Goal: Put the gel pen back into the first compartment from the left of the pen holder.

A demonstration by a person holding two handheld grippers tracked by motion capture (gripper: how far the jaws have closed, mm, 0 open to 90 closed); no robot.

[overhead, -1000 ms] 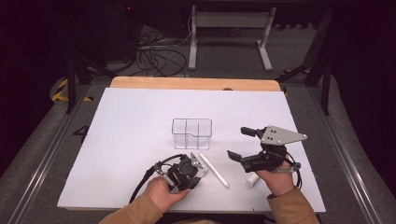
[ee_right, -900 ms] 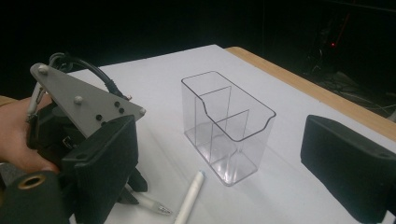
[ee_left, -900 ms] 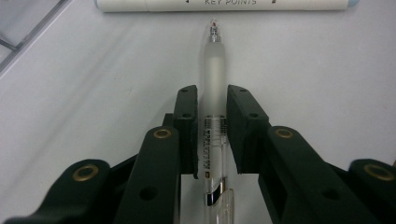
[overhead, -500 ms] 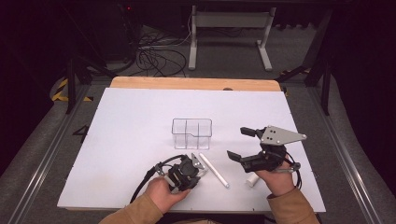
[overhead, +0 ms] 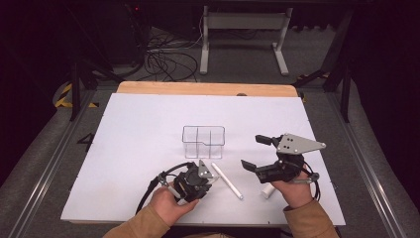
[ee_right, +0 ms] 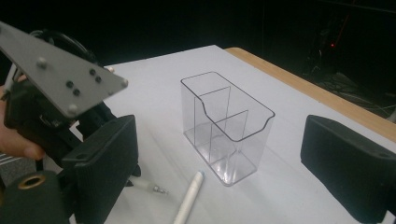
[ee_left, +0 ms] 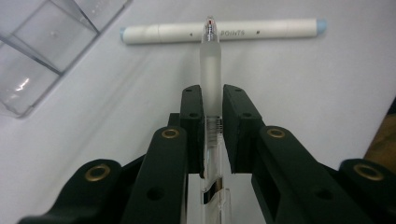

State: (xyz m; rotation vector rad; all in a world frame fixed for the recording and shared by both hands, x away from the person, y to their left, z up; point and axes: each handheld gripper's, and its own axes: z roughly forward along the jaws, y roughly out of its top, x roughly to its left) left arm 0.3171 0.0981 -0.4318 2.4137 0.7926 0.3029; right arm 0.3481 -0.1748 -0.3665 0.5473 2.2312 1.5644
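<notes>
Left gripper (ee_left: 212,109) has its two black jaws closed onto a translucent pen (ee_left: 211,65), the pads pressing the barrel on either side near its grip section; the jaws have just been closing, with the pen between them. In the left gripper view the pen's long axis runs straight ahead along the jaws, its red-tipped point leading and its clear clip end trailing back between the jaw bases. The point lies just short of, or against, a white marker (ee_left: 222,31) that lies crosswise on the table, so the two long axes meet roughly at a right angle; whether they touch cannot be told. A clear organizer (overhead: 203,141) with upright dividers stands beyond the pen and to the left of the jaws in that view; in the high view it stands on the white tabletop (overhead: 133,148) just past the left gripper (overhead: 194,182), nearer to it than to the right gripper. The coming move, by judgement, is to lift the pen, tip it upright and lower it into one compartment, which calls for a short carry forward and a turn of the wrist. Right gripper (overhead: 260,152) hovers to the right of the organizer with its jaws spread wide and nothing between them. A small white cap-like piece (overhead: 268,191) lies on the table beside the right hand (overhead: 294,191).
</notes>
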